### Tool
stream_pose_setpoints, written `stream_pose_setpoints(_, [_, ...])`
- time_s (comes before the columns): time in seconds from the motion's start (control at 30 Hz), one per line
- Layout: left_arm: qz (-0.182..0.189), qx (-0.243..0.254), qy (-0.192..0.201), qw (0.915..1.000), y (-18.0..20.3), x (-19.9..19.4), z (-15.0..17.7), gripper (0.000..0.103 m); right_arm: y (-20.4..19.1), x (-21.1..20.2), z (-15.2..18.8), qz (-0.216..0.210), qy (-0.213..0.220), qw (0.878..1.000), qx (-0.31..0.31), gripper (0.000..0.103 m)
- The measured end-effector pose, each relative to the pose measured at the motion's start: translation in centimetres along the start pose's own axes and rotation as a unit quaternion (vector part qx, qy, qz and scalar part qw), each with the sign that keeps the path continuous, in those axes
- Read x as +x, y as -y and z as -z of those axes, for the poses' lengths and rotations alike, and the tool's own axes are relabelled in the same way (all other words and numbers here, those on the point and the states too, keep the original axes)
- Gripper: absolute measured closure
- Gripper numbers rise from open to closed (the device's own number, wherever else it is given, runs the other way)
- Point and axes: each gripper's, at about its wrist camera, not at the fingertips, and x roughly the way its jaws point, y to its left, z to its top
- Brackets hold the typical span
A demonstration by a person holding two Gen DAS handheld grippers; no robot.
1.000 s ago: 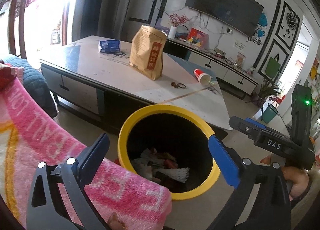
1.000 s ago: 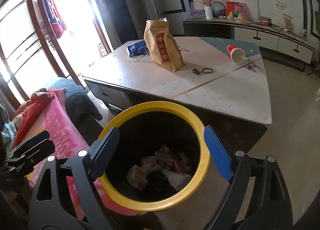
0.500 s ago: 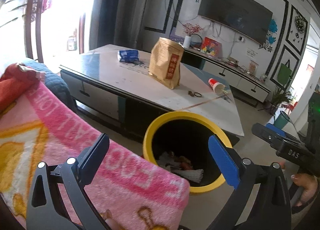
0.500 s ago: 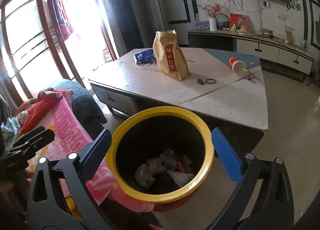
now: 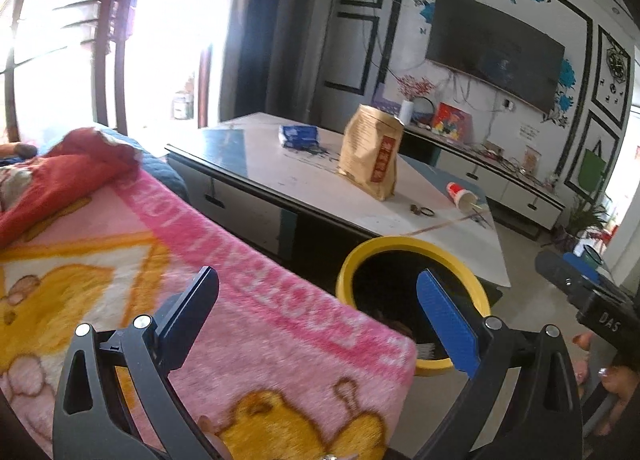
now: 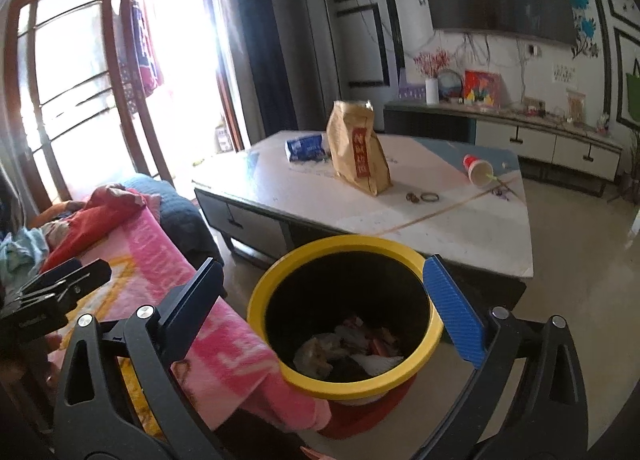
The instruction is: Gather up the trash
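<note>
Only the right wrist view shows trash (image 6: 352, 352) inside the bin (image 6: 320, 382).

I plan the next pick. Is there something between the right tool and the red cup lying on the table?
Yes. The yellow-rimmed trash bin stands directly before the open, empty right tool, below the near edge of the table. The red cup lies at the far side, so reach over the bin.

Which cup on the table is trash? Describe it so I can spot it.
Find the large pale coffee table beyond the yellow-rimmed black bin. Past the tall brown paper bag, near the far right corner, lies the red-and-white paper cup, the only thing tipped on its side.
</note>
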Motion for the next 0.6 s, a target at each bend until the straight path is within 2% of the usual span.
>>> stream_pose_setpoints(0.1, [-0.022, 0.005, 0.018, 0.9996, -0.7, -1.7, 1.0, 0.007, -1.5, -1.0, 0.8, -0.003, 0.02, 1.0, -0.013, 0.011])
stream_pose_setpoints(0.27, [-0.036, 0.011, 0.04, 0.9985, -1.5, -3.8, 2.2, 0.006, -3.5, -2.6, 2.8, -0.004, 0.048, 0.998, -0.033, 0.011])
stream_pose_setpoints(0.4, [-0.052, 0.016, 0.052, 0.9972, -2.0, -5.2, 3.4, 0.006, -4.4, -4.0, 4.3, 0.015, 0.083, 0.995, -0.046, 0.011])
stream_pose_setpoints(0.6, [-0.056, 0.01, 0.066, 0.9962, -2.8, -6.8, 5.2, 0.006, -5.2, -4.8, 5.4, 0.022, 0.108, 0.992, -0.053, 0.011])
